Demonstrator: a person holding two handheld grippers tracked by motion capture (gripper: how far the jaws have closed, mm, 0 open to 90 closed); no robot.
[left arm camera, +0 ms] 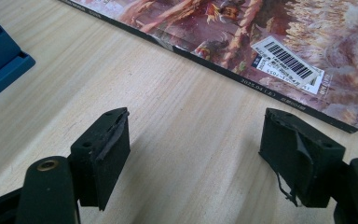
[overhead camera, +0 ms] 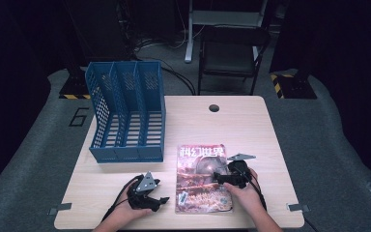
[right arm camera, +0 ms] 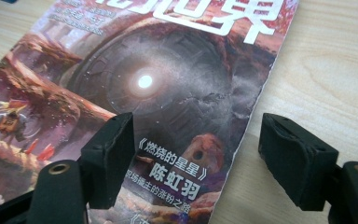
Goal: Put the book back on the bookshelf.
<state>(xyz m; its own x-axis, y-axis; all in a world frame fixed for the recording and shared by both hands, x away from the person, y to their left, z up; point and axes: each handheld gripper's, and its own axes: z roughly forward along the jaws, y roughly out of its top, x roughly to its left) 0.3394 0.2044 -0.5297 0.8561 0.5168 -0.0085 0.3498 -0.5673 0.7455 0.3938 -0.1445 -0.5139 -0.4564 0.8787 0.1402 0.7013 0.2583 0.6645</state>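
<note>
The magazine (overhead camera: 202, 179) lies flat on the table (overhead camera: 251, 125), cover up, and both hands are closing in on it from either side — this looks to me like the approach before a pick-up, with nothing gripped yet. The right gripper (overhead camera: 223, 177) hovers over the magazine's right margin; in the right gripper view its jaws stand wide apart, straddling the page edge, one jaw above the printed cover and the other above bare wood, with neither pad pressing on anything. The left gripper (overhead camera: 157, 200) rests low on the tabletop just off the magazine's left edge; in the left gripper view its jaws gape wide over plain wood, empty, with the spine and the barcode sticker (left arm camera: 286, 59) lying just ahead of the fingertips. Farther ahead of the left gripper, and off to its left, stands the blue file rack (overhead camera: 128, 113), its slots open upward — a likely home for the magazine, I'd guess. The next move, as I judge it, calls for getting one jaw under that thin loose edge on the right, since the pages sit flush with the table; the left gripper may need to steady or nudge the spine so the magazine doesn't slide away while the right one pinches.
</note>
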